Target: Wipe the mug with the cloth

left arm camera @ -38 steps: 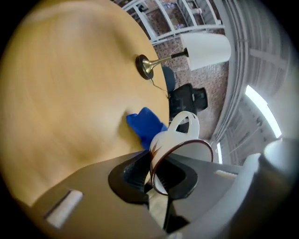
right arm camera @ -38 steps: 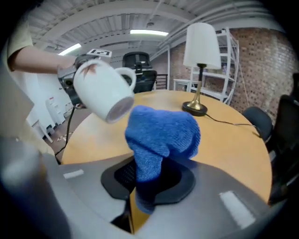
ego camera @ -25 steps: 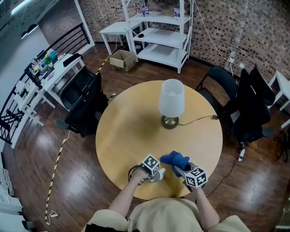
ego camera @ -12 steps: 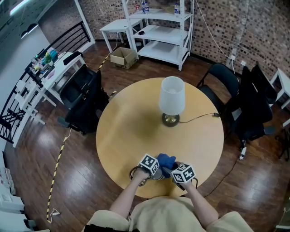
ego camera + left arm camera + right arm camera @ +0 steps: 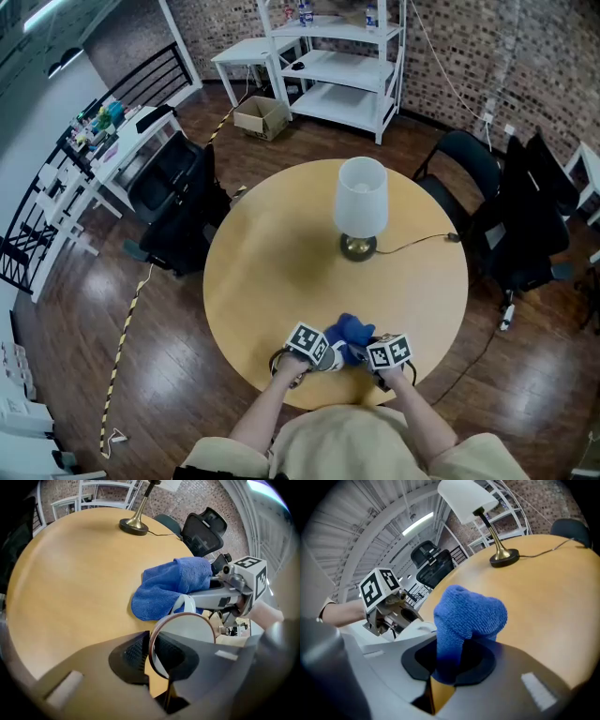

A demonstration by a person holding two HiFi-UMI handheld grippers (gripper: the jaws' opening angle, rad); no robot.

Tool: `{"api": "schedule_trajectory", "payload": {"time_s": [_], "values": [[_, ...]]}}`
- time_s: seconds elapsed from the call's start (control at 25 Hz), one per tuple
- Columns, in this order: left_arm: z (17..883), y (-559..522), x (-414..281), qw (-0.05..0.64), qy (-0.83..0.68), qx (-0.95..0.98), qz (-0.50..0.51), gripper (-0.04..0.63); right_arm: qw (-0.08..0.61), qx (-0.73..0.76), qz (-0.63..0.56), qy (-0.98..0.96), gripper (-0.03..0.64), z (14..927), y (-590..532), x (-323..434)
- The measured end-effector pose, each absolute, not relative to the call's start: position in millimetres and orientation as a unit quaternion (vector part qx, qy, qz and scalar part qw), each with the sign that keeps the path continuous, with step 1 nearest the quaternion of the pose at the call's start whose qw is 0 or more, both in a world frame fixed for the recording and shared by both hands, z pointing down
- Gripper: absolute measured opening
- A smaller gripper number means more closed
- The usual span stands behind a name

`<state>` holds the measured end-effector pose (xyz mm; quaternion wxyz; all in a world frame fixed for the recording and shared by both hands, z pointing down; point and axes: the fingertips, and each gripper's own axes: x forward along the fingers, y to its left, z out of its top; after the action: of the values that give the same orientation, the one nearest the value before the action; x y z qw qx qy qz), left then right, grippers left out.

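A white mug (image 5: 190, 630) with a brown rim stands near the front edge of the round wooden table (image 5: 272, 272). My left gripper (image 5: 151, 656) is shut on its rim, one jaw inside and one outside. The blue cloth (image 5: 171, 588) lies bunched against the mug's handle side. My right gripper (image 5: 447, 663) is shut on the cloth (image 5: 468, 616), which stands up out of its jaws. In the head view both grippers sit close together, the left gripper (image 5: 314, 349) and the right gripper (image 5: 375, 356), with the cloth (image 5: 350, 330) between and just beyond them.
A table lamp (image 5: 361, 211) with a white shade and brass base stands at the table's far middle, its cable running right. Black chairs (image 5: 173, 216) stand at the left and more (image 5: 520, 216) at the right. White shelving (image 5: 337, 66) is beyond.
My right gripper has carried the cloth left, up against the mug and the left gripper. The left gripper has kept its hold on the mug and barely moved.
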<state>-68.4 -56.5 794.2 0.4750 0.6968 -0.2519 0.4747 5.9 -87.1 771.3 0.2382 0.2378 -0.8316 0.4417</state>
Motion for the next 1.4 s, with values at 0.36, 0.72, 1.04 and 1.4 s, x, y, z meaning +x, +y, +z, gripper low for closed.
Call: {"api": "schedule_trajectory", "payload": {"time_s": [0.36, 0.72, 1.04, 1.4], "values": [[791, -56, -65, 0.476, -0.259, 0.700, 0.465, 0.028, 0.240, 0.258, 0.434, -0.829, 0.064, 783, -65, 14], [781, -56, -45, 0.459, -0.242, 0.723, 0.456, 0.087, 0.136, 0.346, 0.365, -0.854, 0.069, 693, -107, 78], [676, -100, -66, 0.441, -0.309, 0.807, 0.242, 0.221, 0.073, 0.377, 0.251, -0.888, 0.072, 591, -140, 74], [438, -181, -95, 0.152, -0.447, 0.881, 0.026, 0.321, -0.005, 0.408, 0.060, -0.911, 0.072, 431, -181, 46]]}}
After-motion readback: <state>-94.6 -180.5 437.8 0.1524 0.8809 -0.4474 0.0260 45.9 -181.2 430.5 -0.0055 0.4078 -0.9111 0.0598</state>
